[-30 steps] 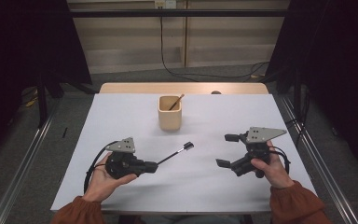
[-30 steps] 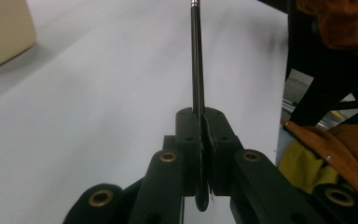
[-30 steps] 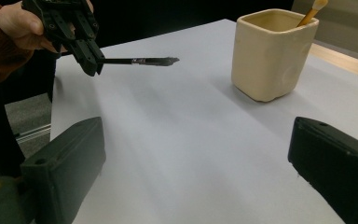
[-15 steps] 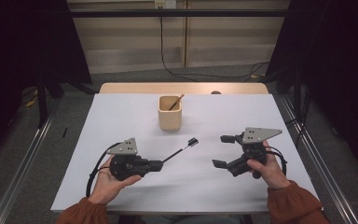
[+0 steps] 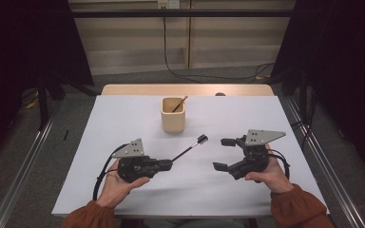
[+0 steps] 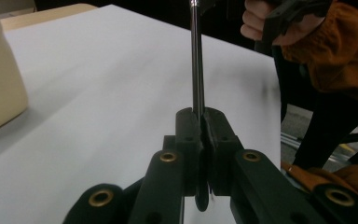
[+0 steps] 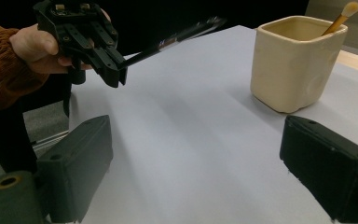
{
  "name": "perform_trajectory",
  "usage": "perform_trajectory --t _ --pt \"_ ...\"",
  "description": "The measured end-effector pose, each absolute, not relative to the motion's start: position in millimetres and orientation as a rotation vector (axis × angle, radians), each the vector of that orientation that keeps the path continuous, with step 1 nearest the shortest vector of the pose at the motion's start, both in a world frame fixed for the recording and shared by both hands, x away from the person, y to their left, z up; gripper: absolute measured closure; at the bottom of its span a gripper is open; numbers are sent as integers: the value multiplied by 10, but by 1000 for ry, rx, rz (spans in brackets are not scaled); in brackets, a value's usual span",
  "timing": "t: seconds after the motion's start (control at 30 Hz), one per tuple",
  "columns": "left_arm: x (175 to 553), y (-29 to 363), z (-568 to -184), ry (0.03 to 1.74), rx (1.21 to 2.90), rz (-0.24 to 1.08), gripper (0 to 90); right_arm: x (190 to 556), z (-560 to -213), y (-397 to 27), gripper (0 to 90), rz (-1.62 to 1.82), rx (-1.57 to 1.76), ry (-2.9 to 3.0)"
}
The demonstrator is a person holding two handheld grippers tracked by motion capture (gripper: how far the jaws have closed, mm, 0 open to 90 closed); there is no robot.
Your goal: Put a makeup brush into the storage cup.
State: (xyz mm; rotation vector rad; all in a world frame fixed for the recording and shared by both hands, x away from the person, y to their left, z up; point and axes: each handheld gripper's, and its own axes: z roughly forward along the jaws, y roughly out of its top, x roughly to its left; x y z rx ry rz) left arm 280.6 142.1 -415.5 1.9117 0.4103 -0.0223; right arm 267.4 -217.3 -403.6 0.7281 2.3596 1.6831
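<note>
High view. We record a bench [image 5: 123, 123] with a pale sheet over it. Toward its far middle stands a cream cup [image 5: 173, 114], upright, with a wooden stick [image 5: 180, 103] leaning in it. On the near left, the left hand [image 5: 116, 187] carries the left claw [image 5: 168, 165], which lies roughly level and points toward the right. Its jaws are pressed together on the near end of a slim black brush [image 5: 190, 147]; the shaft slants up and away, and its dark head sits in front of the cup, apart from it. On the near right, the right hand [image 5: 268, 173] carries the right claw [image 5: 223, 154], which faces left with its jaws spread wide and nothing between them. The jaws have just been closing a little. The two claws are near each other but do not touch.

Left gripper view. We note the two black jaws meeting at the middle and pinching the brush [image 6: 196, 60], whose shiny shaft runs straight up from them. The cup [image 6: 0, 79] is at the left edge. The right hand [image 6: 279, 23], with its orange sleeve [image 6: 340, 51], is at the upper right.

Right gripper view. We list two black jaws standing well apart over bare bench [image 7: 191, 140]. Across from them the left claw [image 7: 116, 70] clamps the brush [image 7: 168, 42]. The cup [image 7: 296, 63] stands at the right, with the stick [image 7: 340, 18] in it.
</note>
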Motion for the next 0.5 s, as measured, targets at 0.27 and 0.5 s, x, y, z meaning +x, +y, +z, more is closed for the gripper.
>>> perform_trajectory --t 0.27,0.5 --pt "2805 1294 -4168 382 1865 -25 856 2660 -4009 -2172 117 1693 713 2351" --pt "2848 1216 -4116 358 1838 14 856 2661 -3975 -2167 128 1669 716 2346"
